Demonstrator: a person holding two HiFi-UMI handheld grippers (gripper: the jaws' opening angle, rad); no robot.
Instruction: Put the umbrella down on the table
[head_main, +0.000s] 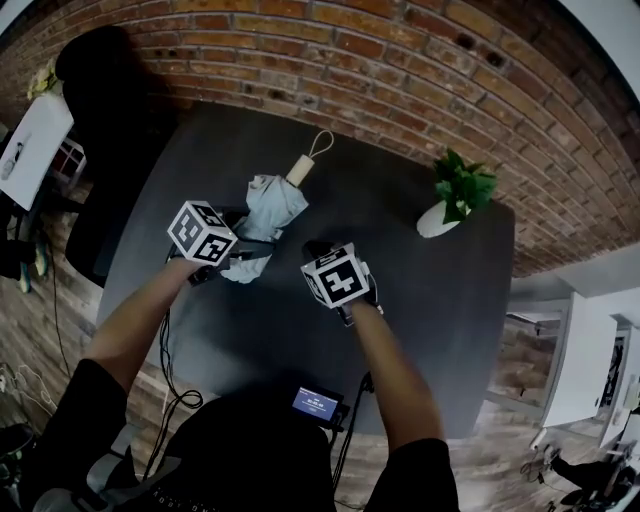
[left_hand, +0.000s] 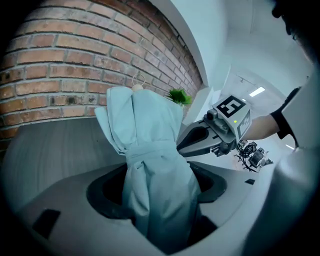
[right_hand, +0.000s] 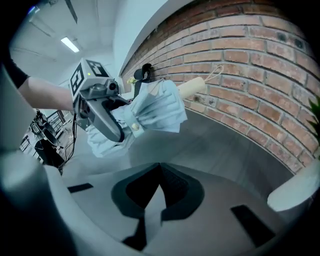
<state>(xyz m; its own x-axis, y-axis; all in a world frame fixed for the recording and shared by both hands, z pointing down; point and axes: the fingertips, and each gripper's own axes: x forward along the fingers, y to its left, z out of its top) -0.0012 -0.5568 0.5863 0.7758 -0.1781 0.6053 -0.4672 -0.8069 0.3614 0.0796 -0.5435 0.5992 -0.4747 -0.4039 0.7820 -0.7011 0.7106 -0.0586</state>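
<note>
The dark desk (head_main: 430, 300) fills mid-frame, with bare surface out to its right edge. The folded umbrella (head_main: 272, 205) sits upper-centre, its cloth clamped in the left tool (left_hand: 160, 192) — handle toward the brick wall (head_main: 400, 70). The right tool (right_hand: 160, 187) is closed and empty.

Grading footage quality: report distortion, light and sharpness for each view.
Head view: strong fisheye bends the brick wall, dim overall. Left gripper view: the umbrella sharp, right side pale and washed out. Right gripper view: wall bowed, ceiling lamp bright, corners black.
</note>
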